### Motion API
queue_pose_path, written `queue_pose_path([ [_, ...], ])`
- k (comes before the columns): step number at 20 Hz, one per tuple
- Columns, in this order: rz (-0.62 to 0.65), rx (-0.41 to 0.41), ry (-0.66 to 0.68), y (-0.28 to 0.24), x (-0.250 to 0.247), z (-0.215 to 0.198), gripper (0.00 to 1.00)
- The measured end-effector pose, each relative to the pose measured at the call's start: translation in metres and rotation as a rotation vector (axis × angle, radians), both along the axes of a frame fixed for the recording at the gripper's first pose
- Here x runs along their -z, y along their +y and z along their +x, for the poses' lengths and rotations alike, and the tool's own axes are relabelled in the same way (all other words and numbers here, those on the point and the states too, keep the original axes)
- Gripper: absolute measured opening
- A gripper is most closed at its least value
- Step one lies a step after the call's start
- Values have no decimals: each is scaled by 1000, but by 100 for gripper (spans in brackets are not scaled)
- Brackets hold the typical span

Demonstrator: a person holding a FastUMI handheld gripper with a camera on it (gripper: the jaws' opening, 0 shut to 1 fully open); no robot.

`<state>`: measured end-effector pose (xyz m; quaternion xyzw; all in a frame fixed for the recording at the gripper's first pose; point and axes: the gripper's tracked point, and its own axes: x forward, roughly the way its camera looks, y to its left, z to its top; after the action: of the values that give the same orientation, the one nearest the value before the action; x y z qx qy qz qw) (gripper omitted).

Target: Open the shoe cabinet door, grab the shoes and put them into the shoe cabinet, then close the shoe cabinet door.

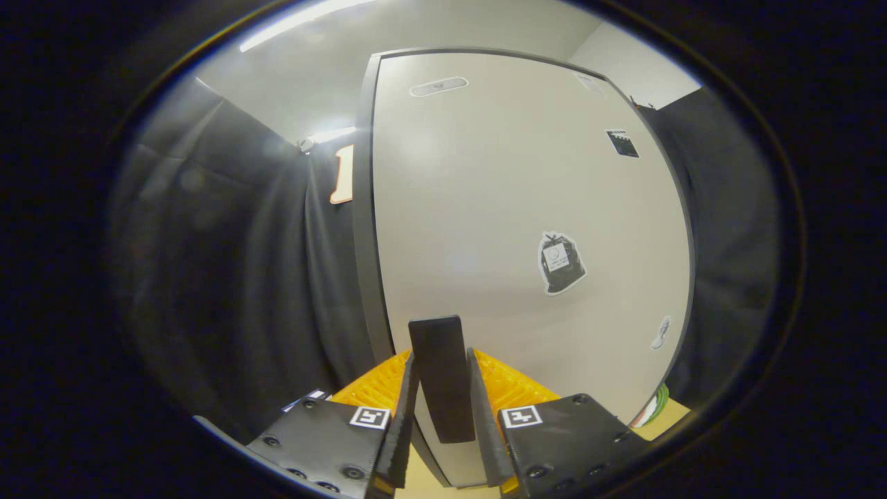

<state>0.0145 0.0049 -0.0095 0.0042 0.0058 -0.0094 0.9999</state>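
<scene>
The gripper (443, 409) clamps narrowly on the handle (441, 378) of the cabinet door (513, 208); a crooked pull could slip the grip.

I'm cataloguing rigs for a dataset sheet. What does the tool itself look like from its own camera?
The tool has two flat black plates studded with round screw heads, each carrying a small square black-and-white marker. Two slim, flat fingers run forward from them, edge-on and ribbed along their edges. Ridged orange parts sit behind the fingers.

Pale cabinet door (527, 208) w/ dark upright handle (441, 378); claw (443, 388) clamped on handle.
</scene>
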Motion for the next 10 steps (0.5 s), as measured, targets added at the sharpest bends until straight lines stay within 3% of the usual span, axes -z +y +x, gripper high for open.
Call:
queue_pose_path([
  [10,-8,7,28,-1,10,4,8],
])
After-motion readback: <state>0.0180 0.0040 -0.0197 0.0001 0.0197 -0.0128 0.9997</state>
